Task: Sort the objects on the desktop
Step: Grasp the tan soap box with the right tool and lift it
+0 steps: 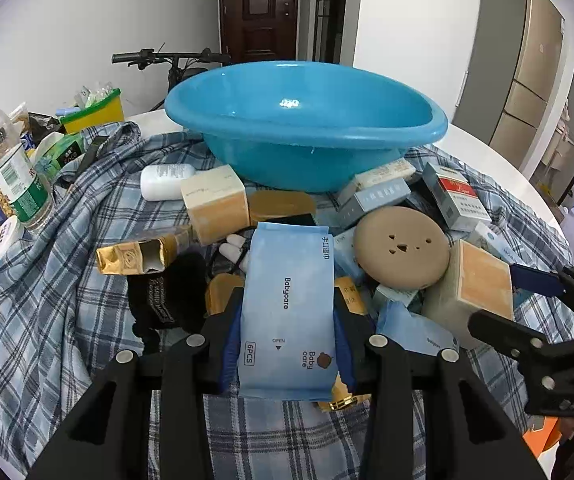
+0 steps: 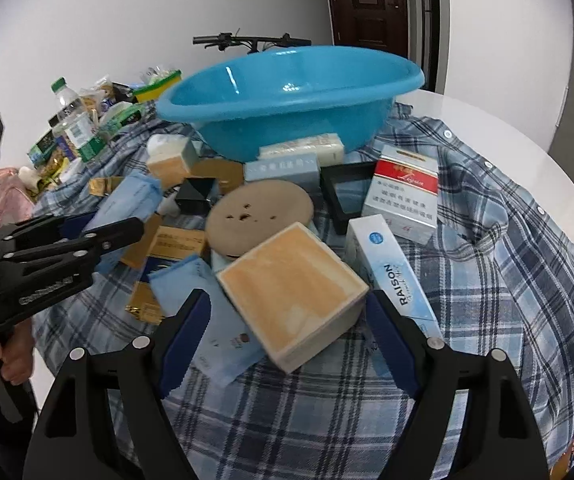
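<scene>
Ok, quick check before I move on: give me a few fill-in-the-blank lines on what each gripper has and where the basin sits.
1. The left gripper is shut on a light blue pack of wipes printed with the brand name ____.
2. The right gripper is ____, its fingers either side of the orange-topped box without gripping it.
3. The blue basin behind the pile holds ____ sorted items so far.
4. Everything lies on a ____ patterned shirt.

Missing words: Babycare; open; no; plaid
</scene>
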The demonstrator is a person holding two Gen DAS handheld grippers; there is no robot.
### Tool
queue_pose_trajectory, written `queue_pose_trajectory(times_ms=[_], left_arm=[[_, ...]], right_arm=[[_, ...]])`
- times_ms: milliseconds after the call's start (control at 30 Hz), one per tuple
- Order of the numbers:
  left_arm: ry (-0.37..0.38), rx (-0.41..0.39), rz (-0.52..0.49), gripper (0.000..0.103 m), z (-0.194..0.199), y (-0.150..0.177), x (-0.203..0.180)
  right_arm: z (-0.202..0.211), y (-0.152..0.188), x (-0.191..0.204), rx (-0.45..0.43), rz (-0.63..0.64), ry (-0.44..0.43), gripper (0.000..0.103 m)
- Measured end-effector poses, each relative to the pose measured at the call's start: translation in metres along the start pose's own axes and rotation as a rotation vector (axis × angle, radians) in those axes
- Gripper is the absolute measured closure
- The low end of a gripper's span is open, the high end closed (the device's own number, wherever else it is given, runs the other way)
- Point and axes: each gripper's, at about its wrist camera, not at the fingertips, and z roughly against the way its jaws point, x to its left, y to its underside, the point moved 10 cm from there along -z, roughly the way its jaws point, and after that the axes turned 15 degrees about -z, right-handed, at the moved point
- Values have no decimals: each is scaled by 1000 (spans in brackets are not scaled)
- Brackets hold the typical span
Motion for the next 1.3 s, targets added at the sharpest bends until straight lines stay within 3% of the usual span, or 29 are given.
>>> queue_pose_trajectory(times_ms=[100,267,400,500,633,833,1067,1100,1300], left_arm=[[10,3,-5,61,-1,0,-4],[16,4,-20,61,0,0,-8],[13,2,-16,61,1,-1,-7],[13,2,-12,61,2,-1,-6],[17,5,-12,61,1,0,-7],[27,10,-18,61,-1,1,-12],[23,9,-16,61,0,1,-11],[22,9,-13,61,0,1,-11],[21,13,-7,61,-1,3,-10]], right_arm=[[-5,-4,-3,-10,38,28,24],[-30,6,-4,83,65,-13,24],[-33,1,-7,63,19,-37,24],[-31,-3,-10,44,-9,-40,34],[-28,-1,-17,23,-47,-9,39],[-27,4,-10,20,-10,-4,39],[-39,-2,-14,37,-55,-35,36],[-40,-2,-13,36,-45,-33,40],[-34,1,-12,-3,12,44,42]])
